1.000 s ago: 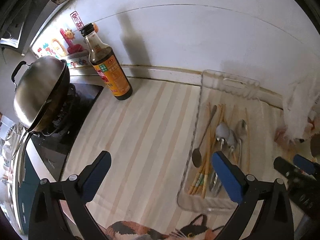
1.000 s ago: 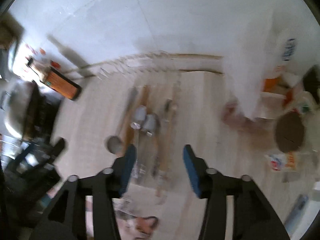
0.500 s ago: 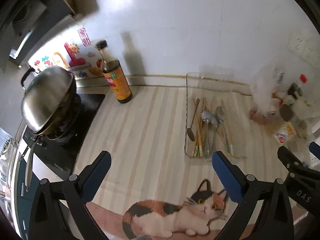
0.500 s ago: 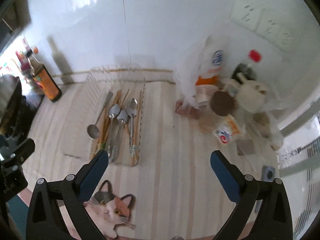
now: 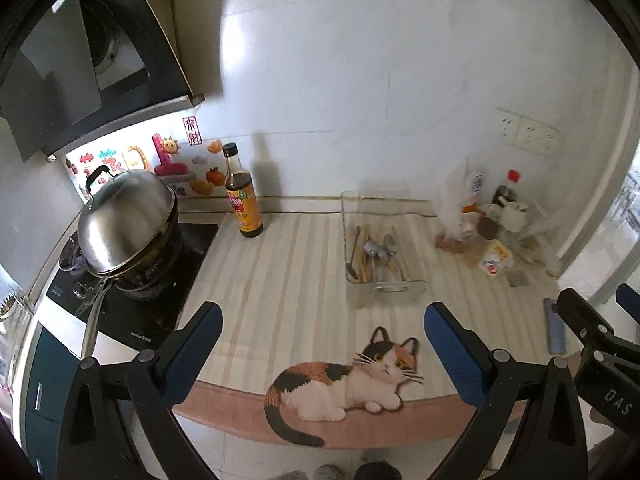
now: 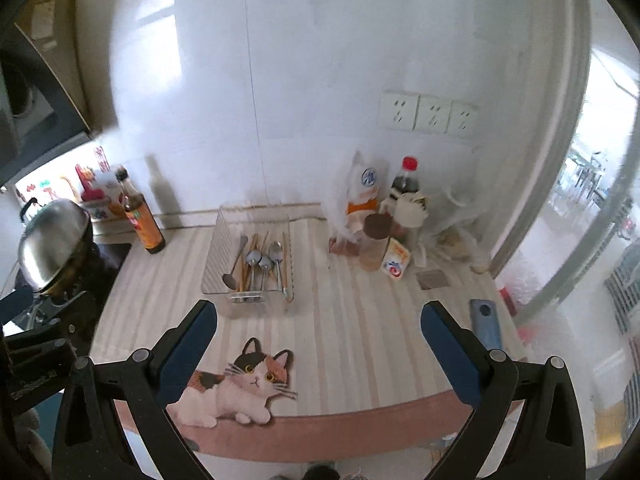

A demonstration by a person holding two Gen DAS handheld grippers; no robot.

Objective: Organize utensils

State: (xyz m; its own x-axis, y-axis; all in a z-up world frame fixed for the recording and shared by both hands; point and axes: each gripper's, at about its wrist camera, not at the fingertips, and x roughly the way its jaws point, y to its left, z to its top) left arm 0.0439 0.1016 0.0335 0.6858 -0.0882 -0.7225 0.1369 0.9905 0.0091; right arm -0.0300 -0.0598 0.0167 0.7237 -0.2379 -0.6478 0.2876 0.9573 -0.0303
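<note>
A clear plastic tray (image 5: pixel 386 294) (image 6: pixel 218 256) lies on the striped counter mat near the wall. It holds metal spoons (image 5: pixel 374 254) (image 6: pixel 260 262) and wooden chopsticks (image 5: pixel 362 266) (image 6: pixel 285 264) side by side. My left gripper (image 5: pixel 320 344) is open and empty, held back over the mat's front edge, well short of the tray. My right gripper (image 6: pixel 318 342) is open and empty too, also back at the front edge. The right gripper's body shows at the right edge of the left wrist view (image 5: pixel 596 344).
A soy sauce bottle (image 5: pixel 242 196) (image 6: pixel 142 220) stands by the wall left of the tray. A lidded wok (image 5: pixel 124 224) sits on the stove at the left. Bottles, a jar and bags (image 6: pixel 384 224) crowd the right corner. A phone (image 6: pixel 486 322) lies at the right. A cat picture (image 5: pixel 352 380) marks the mat's front.
Both grippers have pulled back and up from the tray to the counter's front edge. The right gripper's jaws have opened wide. The utensils stay in the tray.
</note>
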